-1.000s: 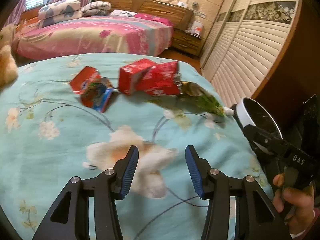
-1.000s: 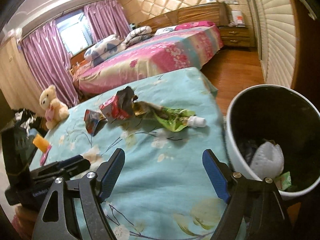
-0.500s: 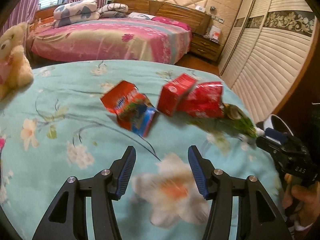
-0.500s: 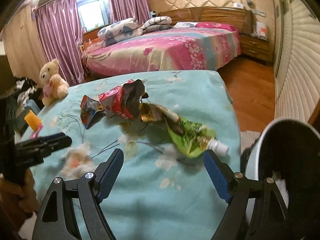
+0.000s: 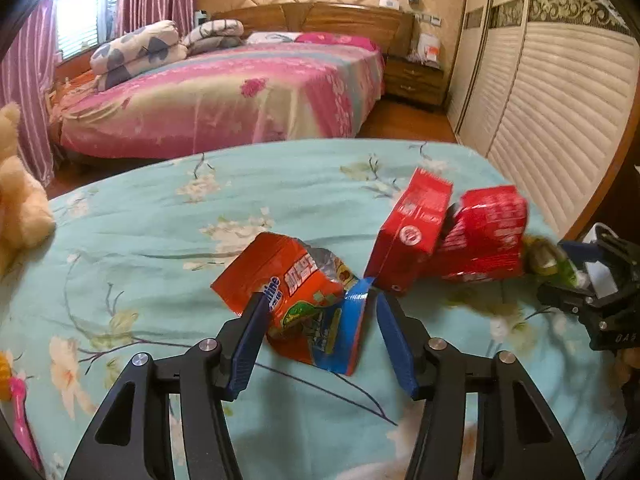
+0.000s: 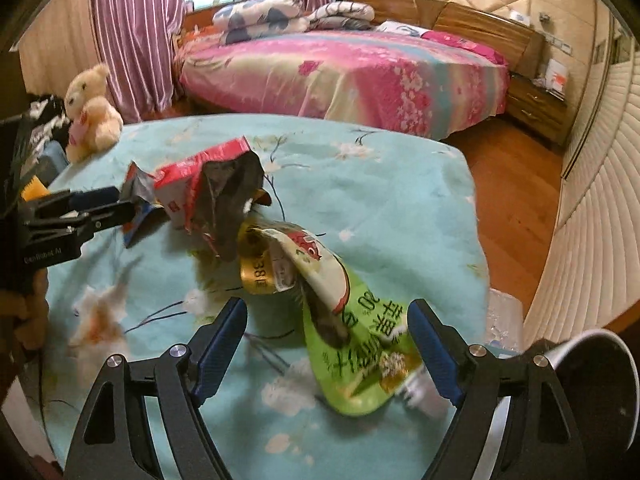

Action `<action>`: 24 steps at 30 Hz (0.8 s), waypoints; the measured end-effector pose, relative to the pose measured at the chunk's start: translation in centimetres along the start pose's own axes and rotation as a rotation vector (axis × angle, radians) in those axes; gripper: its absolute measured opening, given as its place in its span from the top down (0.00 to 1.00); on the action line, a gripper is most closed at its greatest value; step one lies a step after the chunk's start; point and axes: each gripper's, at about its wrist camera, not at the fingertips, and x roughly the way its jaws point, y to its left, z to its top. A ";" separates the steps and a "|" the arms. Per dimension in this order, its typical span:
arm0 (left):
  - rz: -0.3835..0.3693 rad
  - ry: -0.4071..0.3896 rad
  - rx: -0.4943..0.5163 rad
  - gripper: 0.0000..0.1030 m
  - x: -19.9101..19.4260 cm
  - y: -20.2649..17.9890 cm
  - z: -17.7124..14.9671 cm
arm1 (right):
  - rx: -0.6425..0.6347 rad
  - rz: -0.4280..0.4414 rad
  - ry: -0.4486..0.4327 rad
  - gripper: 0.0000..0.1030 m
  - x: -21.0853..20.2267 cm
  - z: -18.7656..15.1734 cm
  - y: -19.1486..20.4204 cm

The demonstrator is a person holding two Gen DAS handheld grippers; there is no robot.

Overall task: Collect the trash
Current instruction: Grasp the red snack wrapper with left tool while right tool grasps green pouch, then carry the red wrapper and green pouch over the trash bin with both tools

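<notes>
Trash lies on a teal flowered bedspread [image 5: 160, 240]. My left gripper [image 5: 318, 312] is open, its blue pads either side of an orange and blue snack wrapper [image 5: 304, 296]. Beyond it lie a red carton [image 5: 412, 228] and a red foil bag [image 5: 484, 236]. My right gripper [image 6: 328, 320] is open around a green pouch [image 6: 360, 344] with a white cap; a gold wrapper [image 6: 256, 268] and the red foil bag [image 6: 208, 184] lie behind it. The white bin [image 6: 592, 384] with a dark inside is at the lower right of the right wrist view.
A teddy bear [image 6: 90, 112] sits at the bedspread's far left edge. A pink bed [image 5: 224, 92] stands beyond. Slatted wardrobe doors [image 5: 560, 112] run along the right. A nightstand [image 5: 416, 80] stands by the headboard. A wooden floor [image 6: 512, 168] lies past the bedspread's right edge.
Both grippers have moved forward over the bedspread. The left one now straddles the orange and blue wrapper; the right one has swung away from the bin and straddles the green pouch.
</notes>
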 end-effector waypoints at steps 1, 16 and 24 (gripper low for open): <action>-0.001 0.007 0.003 0.54 0.4 0.0 0.0 | 0.001 -0.002 0.011 0.20 0.3 -0.1 0.0; -0.096 -0.037 -0.030 0.97 -2.4 0.0 -1.8 | 0.166 0.049 -0.069 0.82 -4.3 -2.5 -0.7; -0.177 -0.062 -0.040 0.97 -6.2 -1.4 -4.5 | 0.311 0.137 -0.117 0.83 -6.5 -5.1 -1.0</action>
